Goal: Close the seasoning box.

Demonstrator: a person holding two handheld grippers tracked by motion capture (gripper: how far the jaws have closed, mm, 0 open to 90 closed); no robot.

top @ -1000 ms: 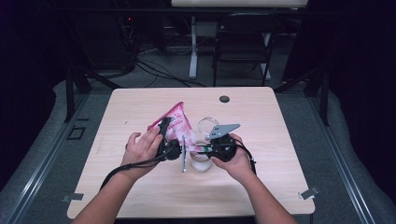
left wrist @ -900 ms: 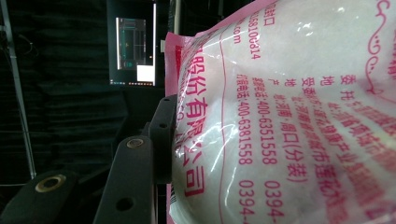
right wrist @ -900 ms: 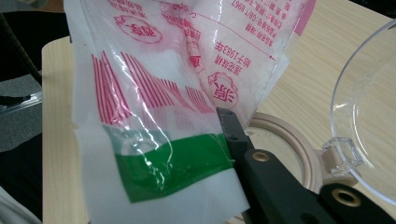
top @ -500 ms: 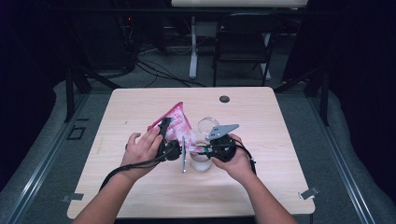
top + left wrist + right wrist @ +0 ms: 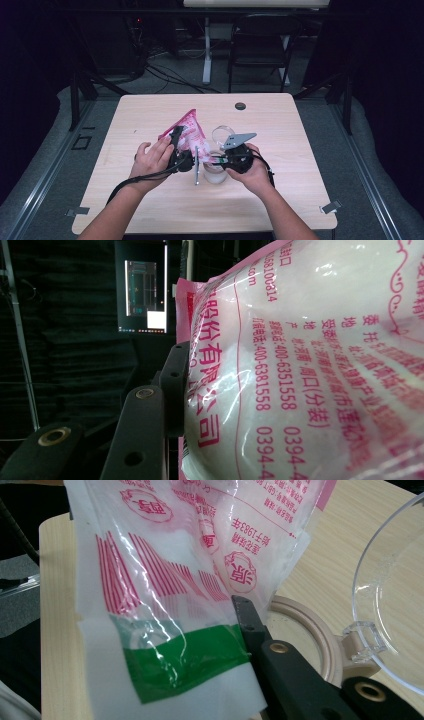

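Note:
A pink printed bag (image 5: 189, 131) of white grains stands tilted over the table's middle. My left gripper (image 5: 179, 139) is shut on its bulging body; one black fingertip (image 5: 176, 382) presses into the plastic while the other is hidden behind the bag (image 5: 310, 365). My right gripper (image 5: 211, 160) is shut on the bag's lower end, where a green band (image 5: 180, 662) crosses it; one fingertip (image 5: 246, 616) lies against the film. Below sits a clear jar (image 5: 215, 174) with a beige rim (image 5: 312, 630), its clear hinged lid (image 5: 395, 600) swung open.
A thin metal utensil (image 5: 196, 169) lies beside the jar. A small black round piece (image 5: 240, 106) rests near the far edge of the wooden table (image 5: 310, 150). Beyond the table stand a folding chair (image 5: 260, 45) and cables on the floor.

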